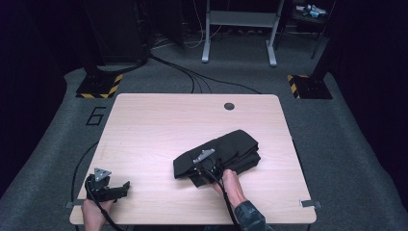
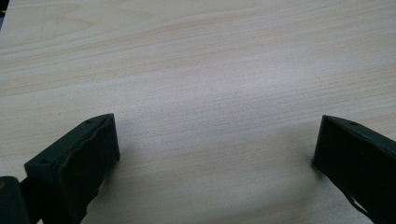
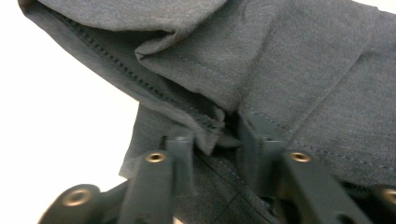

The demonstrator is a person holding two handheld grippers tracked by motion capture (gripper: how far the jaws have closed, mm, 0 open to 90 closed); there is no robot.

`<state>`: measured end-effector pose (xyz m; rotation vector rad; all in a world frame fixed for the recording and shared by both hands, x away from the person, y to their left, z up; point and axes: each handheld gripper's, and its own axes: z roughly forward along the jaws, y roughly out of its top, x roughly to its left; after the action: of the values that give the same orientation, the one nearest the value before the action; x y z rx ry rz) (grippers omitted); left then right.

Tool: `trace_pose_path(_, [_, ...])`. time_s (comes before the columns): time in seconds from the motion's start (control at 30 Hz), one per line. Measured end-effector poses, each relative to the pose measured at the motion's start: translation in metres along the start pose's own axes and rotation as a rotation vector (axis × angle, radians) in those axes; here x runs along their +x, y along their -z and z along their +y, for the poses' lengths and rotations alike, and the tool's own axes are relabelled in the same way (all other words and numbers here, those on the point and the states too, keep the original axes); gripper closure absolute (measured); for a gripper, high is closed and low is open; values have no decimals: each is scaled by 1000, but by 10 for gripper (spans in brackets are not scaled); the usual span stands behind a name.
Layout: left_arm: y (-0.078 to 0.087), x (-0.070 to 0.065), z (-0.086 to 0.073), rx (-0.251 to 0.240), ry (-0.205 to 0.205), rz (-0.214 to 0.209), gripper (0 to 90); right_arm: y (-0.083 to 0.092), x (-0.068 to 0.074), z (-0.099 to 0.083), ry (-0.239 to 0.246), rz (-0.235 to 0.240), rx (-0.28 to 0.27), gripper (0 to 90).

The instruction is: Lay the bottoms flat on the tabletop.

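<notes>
right gripper point(image 3: 217, 140): fingers closed on a hemmed fold of the dark garment point(image 1: 226, 151) | garment bundled right of centre on the surface point(image 1: 159, 125), long axis slanting far-right | left gripper point(image 2: 215, 149): fingers spread wide, empty, well apart at near-left.

Lying folded on the light wooden table point(image 1: 159, 125), right of centre toward the near edge: a dark garment point(image 1: 226, 154), bunched into a thick, slanting bundle of layers. Showing grey woven cloth point(image 3: 289, 60) up close, with stitched hems and seams, folds overlapping, one hemmed edge curling over the layers beneath.
</notes>
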<state>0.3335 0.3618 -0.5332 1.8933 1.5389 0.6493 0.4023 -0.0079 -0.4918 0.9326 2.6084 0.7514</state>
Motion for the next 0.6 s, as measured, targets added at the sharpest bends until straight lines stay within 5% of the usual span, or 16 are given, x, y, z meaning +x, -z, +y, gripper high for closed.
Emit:
trace_pose_path(0.07, [0, 0, 0, 0, 1, 0, 0, -2, 1, 2, 6, -1, -9, 840])
trace_pose_path(0.4, [0, 0, 0, 4, 6, 1, 0, -9, 16, 24, 15, 24, -24, 847])
trace_pose_path(0.47, [0, 0, 0, 4, 6, 1, 0, -8, 17, 27, 13, 25, -25, 761])
trace_pose_path(0.6, [0, -1, 0, -3, 15, 1, 0, 7, 14, 24, -3, 38, -50, 396])
